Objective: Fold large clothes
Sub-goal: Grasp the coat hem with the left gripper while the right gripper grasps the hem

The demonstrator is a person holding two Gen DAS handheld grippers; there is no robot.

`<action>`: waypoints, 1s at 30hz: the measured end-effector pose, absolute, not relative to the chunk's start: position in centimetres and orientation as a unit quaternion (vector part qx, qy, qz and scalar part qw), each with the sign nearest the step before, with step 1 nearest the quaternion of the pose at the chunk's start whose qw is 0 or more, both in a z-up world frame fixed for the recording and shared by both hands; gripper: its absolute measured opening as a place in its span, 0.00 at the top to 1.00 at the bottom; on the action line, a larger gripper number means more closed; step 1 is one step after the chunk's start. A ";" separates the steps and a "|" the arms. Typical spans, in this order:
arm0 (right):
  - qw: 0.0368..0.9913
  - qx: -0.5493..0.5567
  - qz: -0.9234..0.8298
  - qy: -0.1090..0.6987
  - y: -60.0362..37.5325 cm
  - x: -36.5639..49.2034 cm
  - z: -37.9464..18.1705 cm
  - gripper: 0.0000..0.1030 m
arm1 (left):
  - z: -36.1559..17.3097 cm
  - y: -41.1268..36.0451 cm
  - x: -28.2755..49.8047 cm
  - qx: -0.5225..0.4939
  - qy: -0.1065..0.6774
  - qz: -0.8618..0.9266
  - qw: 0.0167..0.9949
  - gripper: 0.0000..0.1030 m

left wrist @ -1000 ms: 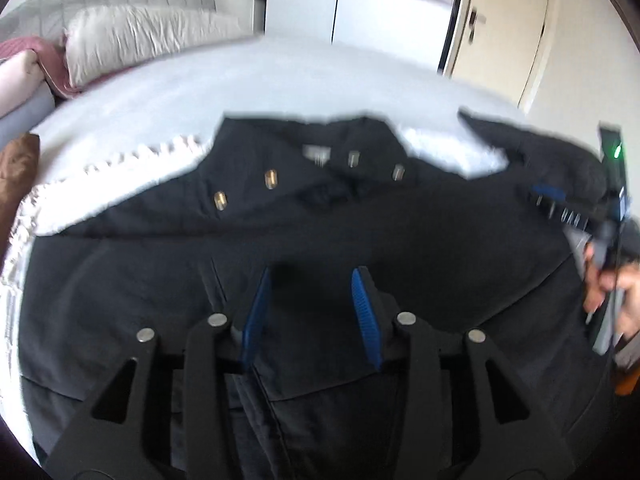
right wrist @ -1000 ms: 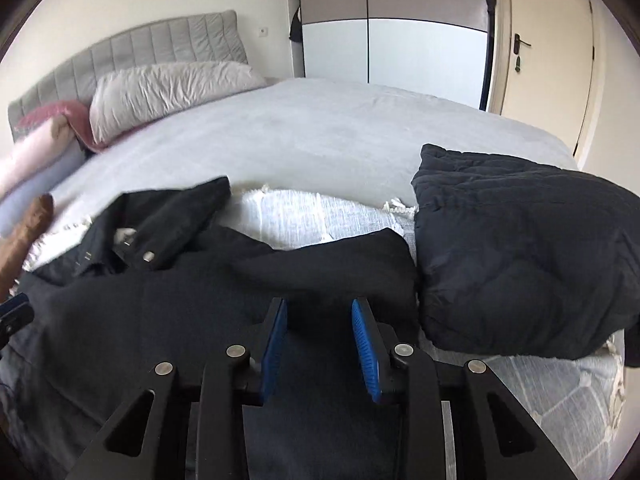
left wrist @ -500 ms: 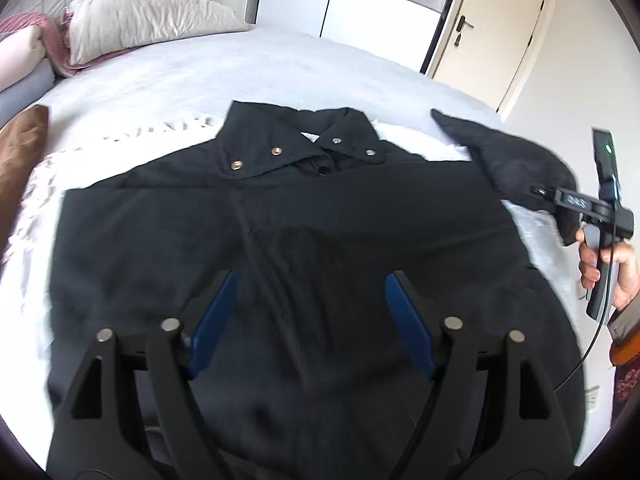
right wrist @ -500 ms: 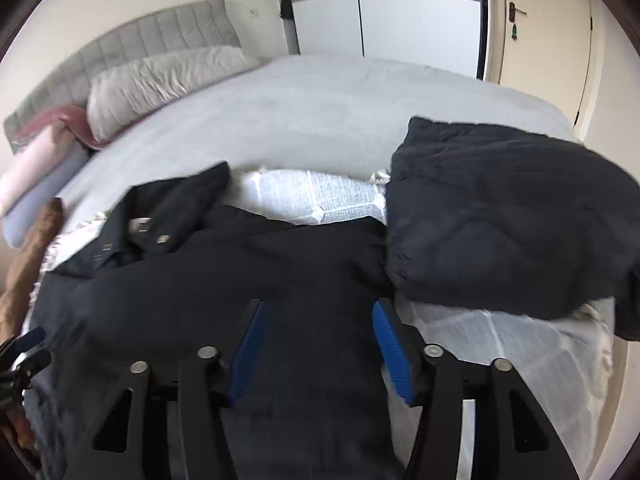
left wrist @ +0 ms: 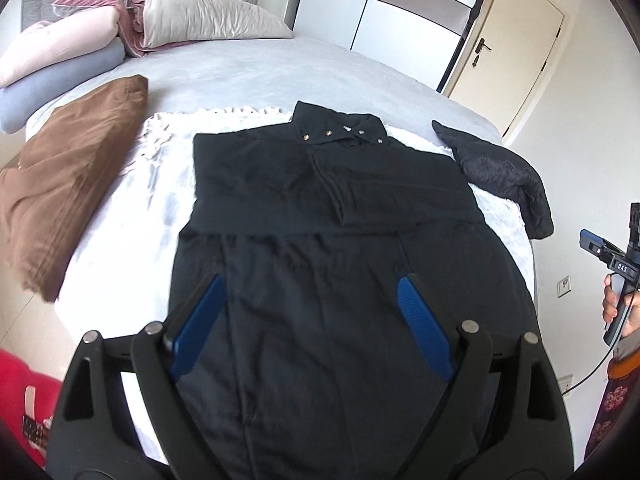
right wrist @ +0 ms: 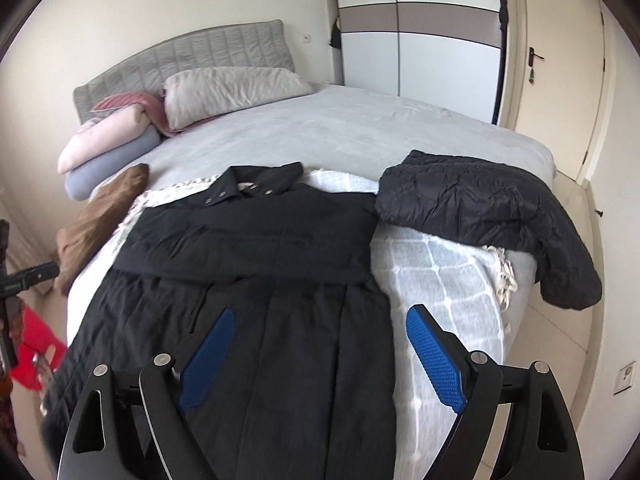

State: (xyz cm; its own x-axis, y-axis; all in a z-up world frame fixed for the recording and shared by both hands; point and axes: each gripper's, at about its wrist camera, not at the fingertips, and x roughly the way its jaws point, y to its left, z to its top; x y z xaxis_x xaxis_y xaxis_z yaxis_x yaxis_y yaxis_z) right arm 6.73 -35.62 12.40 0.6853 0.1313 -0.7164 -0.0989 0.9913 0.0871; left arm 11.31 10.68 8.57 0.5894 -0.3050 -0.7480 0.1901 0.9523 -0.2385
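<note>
A long black coat with brass snaps at its collar lies flat on the bed, both sleeves folded across its chest. It also shows in the right wrist view. My left gripper is open and empty, raised above the coat's lower half. My right gripper is open and empty, above the coat's right lower edge. In the left wrist view the right gripper's handle is held in a hand at the far right.
A white patterned throw lies under the coat on the grey bed. A folded dark quilted jacket sits to the right, a brown garment to the left. Pillows lie at the headboard.
Both grippers opened wide and pulled back and up from the coat. The coat now lies flat with its sleeves folded across the chest.
</note>
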 end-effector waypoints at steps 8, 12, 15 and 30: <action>0.897 0.066 0.092 0.427 -36.6 -0.2 5.6 0.12 | 3.7 15.5 5.0 -0.091 0.480 -0.152 0.859 0.14; 0.877 0.092 0.078 0.466 -37.9 -2.7 1.4 0.12 | 0.6 17.9 2.8 -0.117 0.509 -0.150 0.840 0.14; 0.866 0.131 0.086 0.476 -39.2 -4.5 -0.5 0.12 | -1.3 19.1 1.5 -0.147 0.525 -0.162 0.823 0.14; 0.837 0.204 0.082 0.502 -42.5 -7.0 -4.1 0.12 | -6.8 21.4 0.9 -0.169 0.605 -0.164 0.761 0.15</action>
